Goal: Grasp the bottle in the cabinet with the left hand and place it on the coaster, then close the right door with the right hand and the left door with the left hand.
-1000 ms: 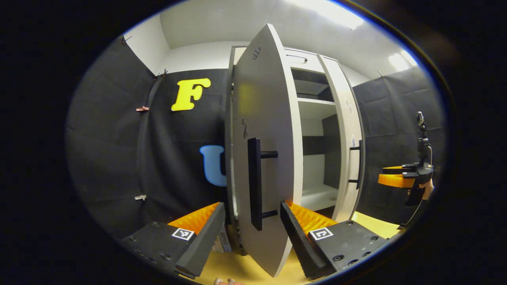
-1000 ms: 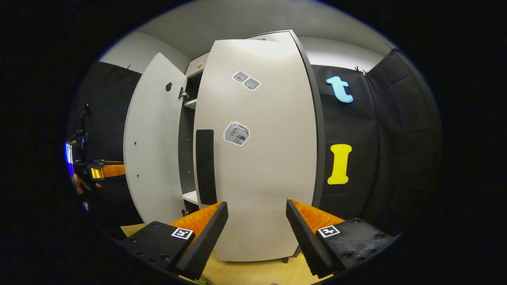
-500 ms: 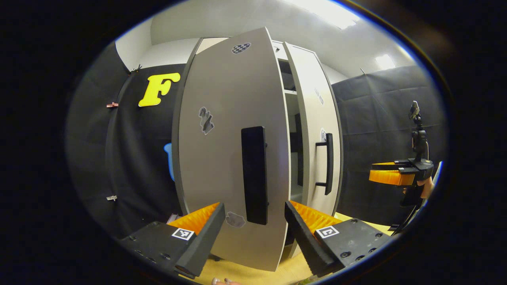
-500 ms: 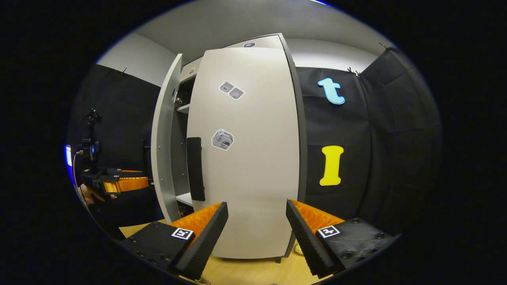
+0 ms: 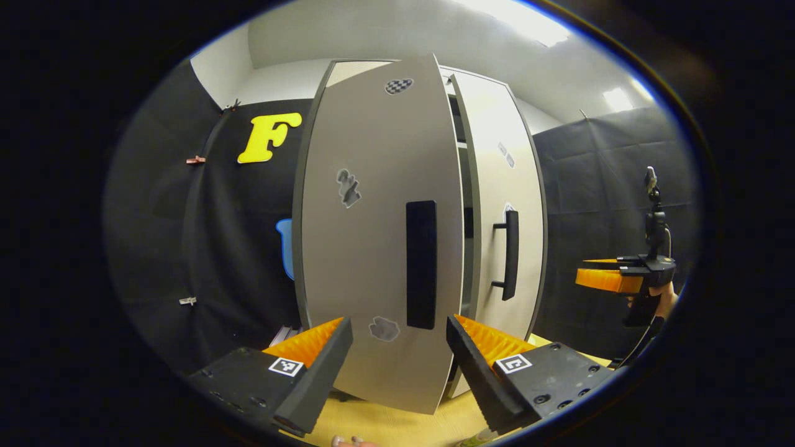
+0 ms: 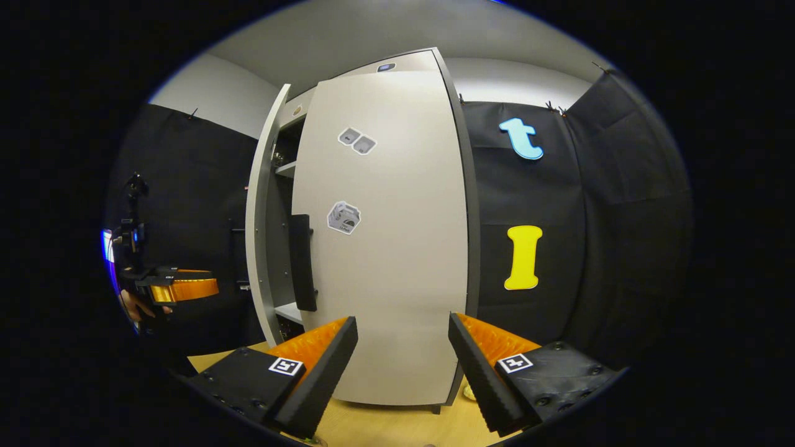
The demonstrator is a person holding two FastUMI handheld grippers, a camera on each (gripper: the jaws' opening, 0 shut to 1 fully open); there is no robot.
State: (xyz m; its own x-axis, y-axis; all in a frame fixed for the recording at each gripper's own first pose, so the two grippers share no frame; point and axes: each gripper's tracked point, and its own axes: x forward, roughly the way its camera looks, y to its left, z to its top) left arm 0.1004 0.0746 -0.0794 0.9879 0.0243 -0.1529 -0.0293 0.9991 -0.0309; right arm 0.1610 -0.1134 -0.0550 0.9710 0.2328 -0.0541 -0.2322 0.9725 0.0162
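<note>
**Final stage: both cabinet doors nearing closure**

In the left gripper view, the left tool (image 5: 399, 366) is facing the left door (image 5: 372, 248), its fingers spread wide and holding nothing, the black handle (image 5: 421, 264) lying between them. The right door (image 5: 503, 217) is standing almost shut, a narrow dark gap remaining between the two. In the right gripper view, the right tool (image 6: 402, 366), equally wide and empty, is fronting that door. Bottle and coaster cannot be made out, so placement is only presumed done. Judged remaining: pressing both doors fully home.

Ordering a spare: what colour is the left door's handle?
Black handle, clearest in the left gripper view.
</note>
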